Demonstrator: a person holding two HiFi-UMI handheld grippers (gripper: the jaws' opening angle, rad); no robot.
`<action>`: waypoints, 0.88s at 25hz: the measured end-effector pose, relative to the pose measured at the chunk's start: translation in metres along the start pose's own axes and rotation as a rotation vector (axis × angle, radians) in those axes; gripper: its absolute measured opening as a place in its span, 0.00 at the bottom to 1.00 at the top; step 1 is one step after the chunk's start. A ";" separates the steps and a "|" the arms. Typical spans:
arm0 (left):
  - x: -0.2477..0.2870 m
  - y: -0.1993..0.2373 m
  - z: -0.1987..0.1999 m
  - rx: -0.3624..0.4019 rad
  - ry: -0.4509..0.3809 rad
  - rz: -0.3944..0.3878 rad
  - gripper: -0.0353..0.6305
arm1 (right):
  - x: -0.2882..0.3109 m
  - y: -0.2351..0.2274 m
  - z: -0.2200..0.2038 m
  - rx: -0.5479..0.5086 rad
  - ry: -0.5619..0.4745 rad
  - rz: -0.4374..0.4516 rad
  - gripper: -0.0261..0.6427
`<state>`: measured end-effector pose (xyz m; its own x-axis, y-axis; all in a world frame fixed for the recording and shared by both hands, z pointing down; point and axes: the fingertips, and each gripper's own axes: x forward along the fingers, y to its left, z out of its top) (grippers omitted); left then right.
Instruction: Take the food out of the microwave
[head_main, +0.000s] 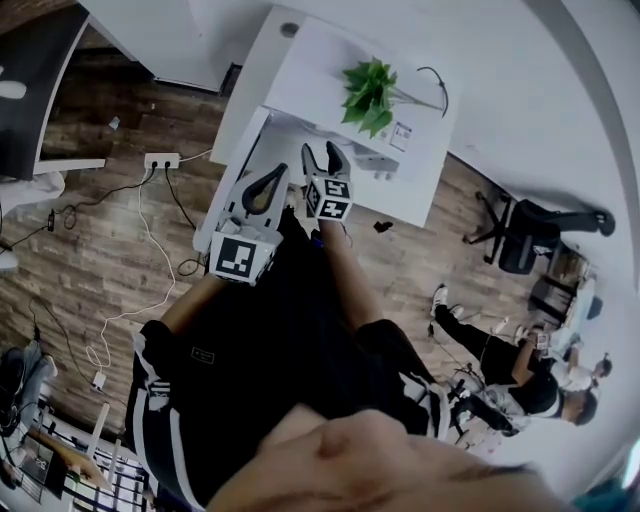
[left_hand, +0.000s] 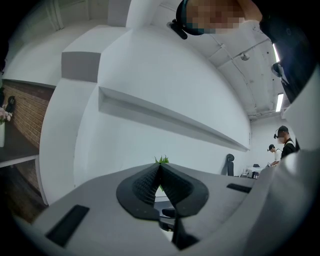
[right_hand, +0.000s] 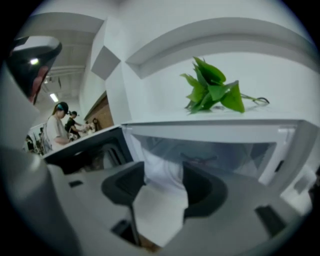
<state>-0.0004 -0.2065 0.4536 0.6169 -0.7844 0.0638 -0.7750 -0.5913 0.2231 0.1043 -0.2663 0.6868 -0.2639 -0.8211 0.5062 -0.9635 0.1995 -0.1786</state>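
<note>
The right claw (right_hand: 163, 172) stands wide, its two dark pads well apart with nothing gripped between them. Through the gap shows only a pale, blurred surface. In the head view the right claw (head_main: 322, 158) points at the front of the white microwave (head_main: 310, 70), with its marker cube (head_main: 328, 198) just behind the jaws.

The left claw (left_hand: 160, 169) is closed, its ribbed pads meeting at the tips and holding nothing. From above, the left claw (head_main: 268, 182) sits just beside the right one, on its left and a little farther back from the microwave.

Straight ahead of the right claw is the microwave (right_hand: 210, 131), its cavity open. Its door (right_hand: 87, 150) is swung out to the left, showing a dark window. In the head view the door (head_main: 235, 165) reads as a white slab angled outward from the body, next to the left claw. The inside of the cavity is whitish and soft with blur, and I cannot make out the food in it.

A green leafy plant (right_hand: 210, 90) sits on top of the microwave. It is also seen from above (head_main: 368, 95), and its leaf tips peek over the closed left pads (left_hand: 161, 160).

Below is a wooden floor (head_main: 100, 260) with a white power strip (head_main: 161, 160) and trailing cables. Other people (right_hand: 56, 127) stand in the background.
</note>
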 end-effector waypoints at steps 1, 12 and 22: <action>0.001 0.001 0.000 -0.002 0.002 0.003 0.10 | 0.006 -0.002 -0.001 0.000 0.002 -0.001 0.41; -0.001 0.010 0.001 -0.013 0.010 0.039 0.10 | 0.056 -0.040 -0.026 0.029 0.045 -0.074 0.46; 0.004 0.009 -0.003 -0.004 0.025 0.046 0.10 | 0.086 -0.064 -0.034 -0.036 0.064 -0.123 0.49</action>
<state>-0.0043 -0.2145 0.4586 0.5837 -0.8060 0.0984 -0.8023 -0.5538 0.2229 0.1412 -0.3317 0.7703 -0.1453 -0.8050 0.5752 -0.9894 0.1198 -0.0823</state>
